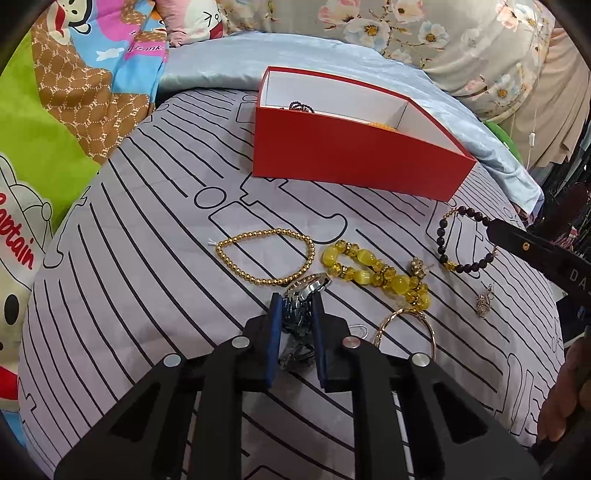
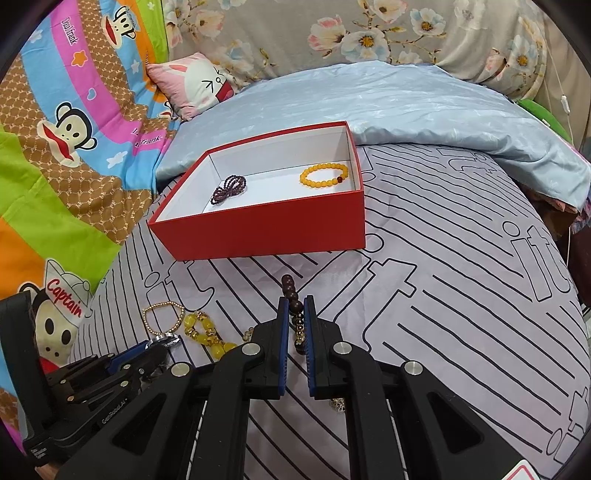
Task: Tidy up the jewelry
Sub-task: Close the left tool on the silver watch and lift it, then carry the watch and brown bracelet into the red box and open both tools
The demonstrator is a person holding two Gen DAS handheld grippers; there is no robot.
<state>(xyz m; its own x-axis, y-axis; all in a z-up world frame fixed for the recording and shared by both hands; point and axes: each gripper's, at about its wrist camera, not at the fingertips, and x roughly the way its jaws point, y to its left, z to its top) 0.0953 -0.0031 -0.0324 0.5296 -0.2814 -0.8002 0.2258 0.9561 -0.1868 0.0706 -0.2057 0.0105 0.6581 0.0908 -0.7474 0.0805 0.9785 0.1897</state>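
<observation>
- A red box (image 2: 266, 225) with a white inside sits on a grey striped bedspread (image 2: 461, 295), open at the top.
- Inside the box lie two bracelets, well apart: a dark purple bead coil (image 2: 228, 188) near the left wall and an orange bead ring (image 2: 324, 173) near the right wall.
- In front of the box, loose jewelry is spread on the bedspread.
- The left gripper (image 1: 295, 301) has its blue-padded jaws pinched on the metal band of a silver watch (image 1: 306, 291); the watch face pokes out past the fingertips.
- Just beyond the watch lies a gold bead bracelet (image 1: 266, 256), flat and in a loop, its near edge touching or almost touching the watch face.
- To the right of the watch lies a yellow bracelet (image 1: 376, 273) of chunky beads, stretched out at a slant.
- A small gold earring (image 1: 419, 266) rests beside the yellow bracelet.
- A thin gold bangle (image 1: 406, 325) lies near the left gripper's right finger.
- Further right, another small earring (image 1: 484, 304) lies alone on the cloth.
- The right gripper (image 2: 296, 306) is pressed almost together on a dark bracelet (image 2: 293, 306) of brown beads with some small gold ones; several beads stick out beyond the fingertips.
- In the left wrist view the same dark bracelet forms a loop with the right gripper's tip at its upper right edge.
- Around the bedspread: a pale blue quilt (image 2: 424, 103) behind the box, a bright cartoon monkey blanket (image 2: 55, 147) to the left, a rabbit cushion (image 2: 195, 83), and floral fabric (image 2: 369, 33) at the back.
</observation>
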